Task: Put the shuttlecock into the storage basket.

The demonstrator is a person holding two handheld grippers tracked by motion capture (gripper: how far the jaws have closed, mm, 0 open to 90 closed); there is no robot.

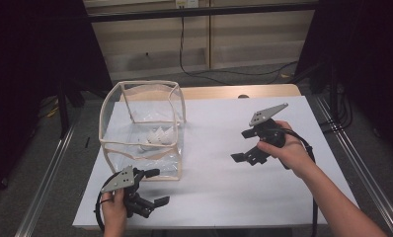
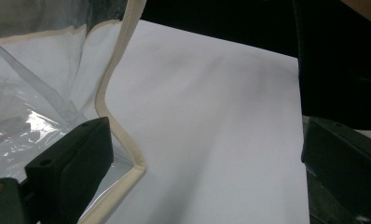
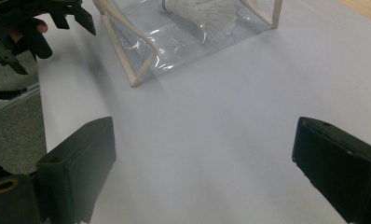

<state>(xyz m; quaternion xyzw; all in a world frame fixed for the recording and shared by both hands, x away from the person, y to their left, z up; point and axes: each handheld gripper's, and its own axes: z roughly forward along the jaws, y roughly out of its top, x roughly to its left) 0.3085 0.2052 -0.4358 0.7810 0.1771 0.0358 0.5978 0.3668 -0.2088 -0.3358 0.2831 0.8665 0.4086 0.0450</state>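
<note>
A clear plastic bag (image 1: 142, 128) with cream trim stands open-topped on the left half of the white sheet (image 1: 224, 187). A white crumpled item (image 1: 157, 138) lies inside it on the bottom. My left gripper (image 1: 161, 186) is open at the bag's near corner. In the left gripper view, one jaw sits against the cream trim (image 2: 120, 88) and nothing lies between the jaws. My right gripper (image 1: 239, 145) hovers open over the sheet to the right of the bag, pointing toward it. The right gripper view shows the bag (image 3: 141, 46) and the white item (image 3: 207, 14) ahead.
The sheet covers a wooden table (image 1: 263, 91) whose far edge shows behind it. Metal rails (image 1: 352, 168) run along both sides, and black curtains and a cable (image 1: 194, 69) lie beyond. Bare sheet stretches between the grippers.
</note>
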